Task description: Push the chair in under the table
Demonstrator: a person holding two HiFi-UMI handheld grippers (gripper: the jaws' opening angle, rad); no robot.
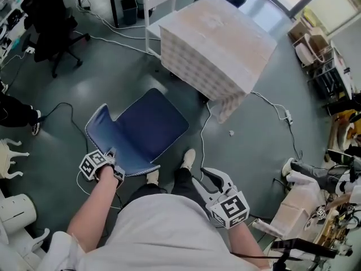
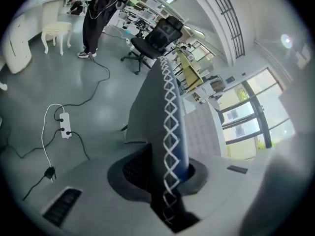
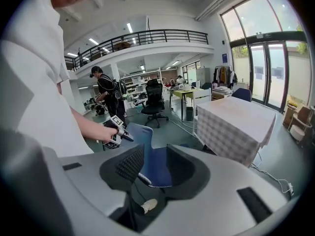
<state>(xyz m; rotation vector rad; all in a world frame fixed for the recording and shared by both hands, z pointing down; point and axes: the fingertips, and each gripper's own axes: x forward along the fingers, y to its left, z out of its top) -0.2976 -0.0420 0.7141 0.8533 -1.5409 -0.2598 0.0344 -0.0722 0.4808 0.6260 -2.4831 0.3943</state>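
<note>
Chair (image 1: 148, 123): legs unseen, perhaps underneath

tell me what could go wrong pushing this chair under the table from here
The left gripper pinches only one side edge of the chair backrest, so a push may twist the chair or slip. A white cable lies on the floor between chair and table; the chair could snag it. The hanging tablecloth could catch on the seat.
</note>
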